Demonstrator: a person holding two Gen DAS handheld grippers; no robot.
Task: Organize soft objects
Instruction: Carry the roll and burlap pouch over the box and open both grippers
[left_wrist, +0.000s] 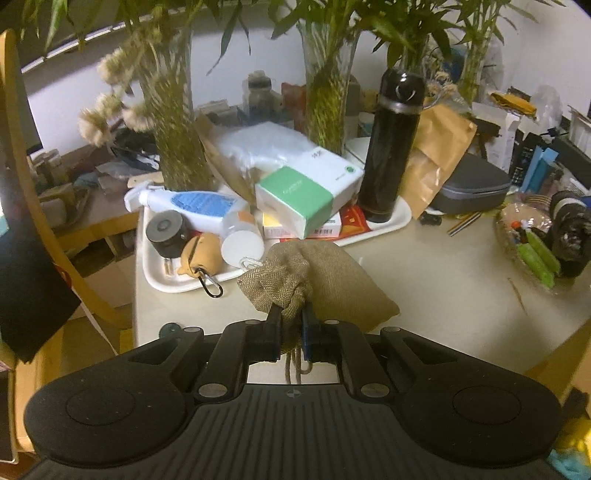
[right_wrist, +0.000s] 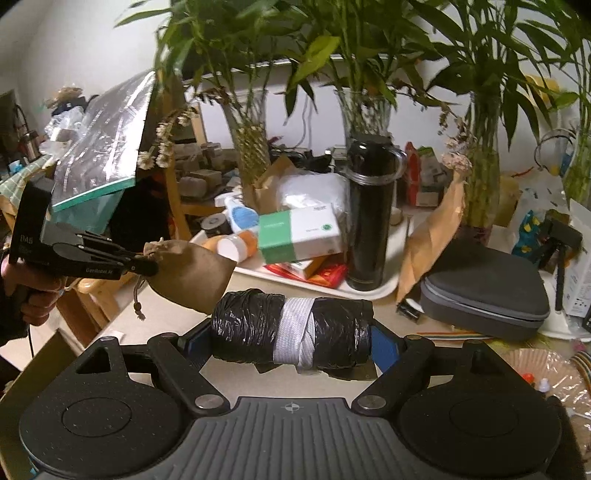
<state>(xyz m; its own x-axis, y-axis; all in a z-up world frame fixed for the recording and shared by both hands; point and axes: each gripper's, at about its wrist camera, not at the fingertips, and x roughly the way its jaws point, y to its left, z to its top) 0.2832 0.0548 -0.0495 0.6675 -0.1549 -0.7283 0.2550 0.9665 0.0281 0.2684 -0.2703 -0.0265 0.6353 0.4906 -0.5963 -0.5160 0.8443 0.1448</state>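
Note:
A brown burlap drawstring pouch (left_wrist: 325, 280) hangs from my left gripper (left_wrist: 290, 321), which is shut on its gathered neck; its cord dangles between the fingers. The right wrist view shows the same pouch (right_wrist: 192, 273) lifted off the table, held by the left gripper (right_wrist: 149, 266) in a person's hand. My right gripper (right_wrist: 291, 328) is shut on a roll of black plastic bags (right_wrist: 251, 325) wrapped with a white elastic band, its pads pressing on both ends. The roll also appears at the right edge of the left wrist view (left_wrist: 569, 236).
A white tray (left_wrist: 159, 273) holds boxes, a lotion bottle, a tall black flask (left_wrist: 391, 147) and a small tan pouch with a carabiner. Vases of bamboo stand behind. A grey zip case (right_wrist: 484, 291) and a brown paper bag (right_wrist: 432, 236) lie to the right. Beige tabletop (left_wrist: 436, 266).

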